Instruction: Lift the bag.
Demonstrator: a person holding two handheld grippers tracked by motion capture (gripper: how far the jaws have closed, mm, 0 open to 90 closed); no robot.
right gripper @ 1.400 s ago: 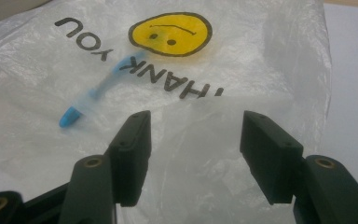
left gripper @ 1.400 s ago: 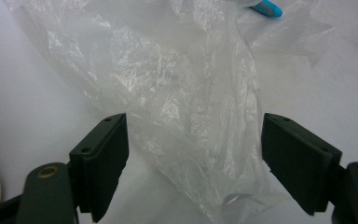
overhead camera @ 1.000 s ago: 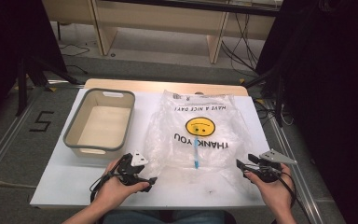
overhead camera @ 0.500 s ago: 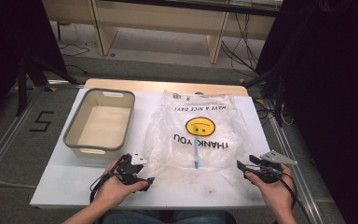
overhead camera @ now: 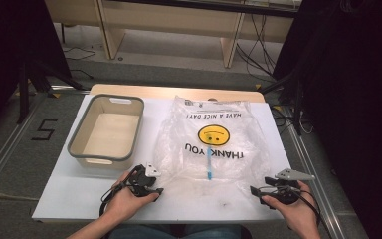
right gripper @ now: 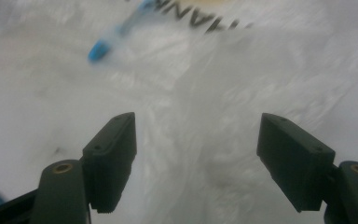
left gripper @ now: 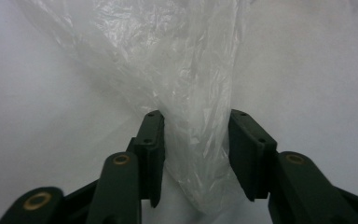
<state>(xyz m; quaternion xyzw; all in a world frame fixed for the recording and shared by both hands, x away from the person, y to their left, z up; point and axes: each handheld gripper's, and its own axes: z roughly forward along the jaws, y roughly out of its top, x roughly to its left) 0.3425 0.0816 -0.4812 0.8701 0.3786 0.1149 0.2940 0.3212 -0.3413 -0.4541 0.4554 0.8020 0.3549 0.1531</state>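
A: Where is the clear, crinkled plastic bag with the yellow smiley face [overhead camera: 214,149] lying?

B: Flat on the white rectangular table [overhead camera: 69,194], right of the grey plastic tub with the beige inside [overhead camera: 107,130]. Its print reads upside down from the person's side, and a thin stick with a blue end [overhead camera: 209,164] shows through the film, just below the lettering.

A: And the left gripper [overhead camera: 155,184]?

B: It sits at the near left corner of the bag. In the left gripper view a gathered fold of the film [left gripper: 196,140] stands between the two black jaws. They have just been closing and stand fairly narrow; the left pad touches the film, but I cannot tell whether both pads already press on it.

A: The right gripper [overhead camera: 255,190]?

B: Held low at the bag's near right edge, pointing left toward it. Its jaws have just been opening and stand wide apart. In the right gripper view [right gripper: 196,154] blurred film lies beneath and between them, with neither pad on it.
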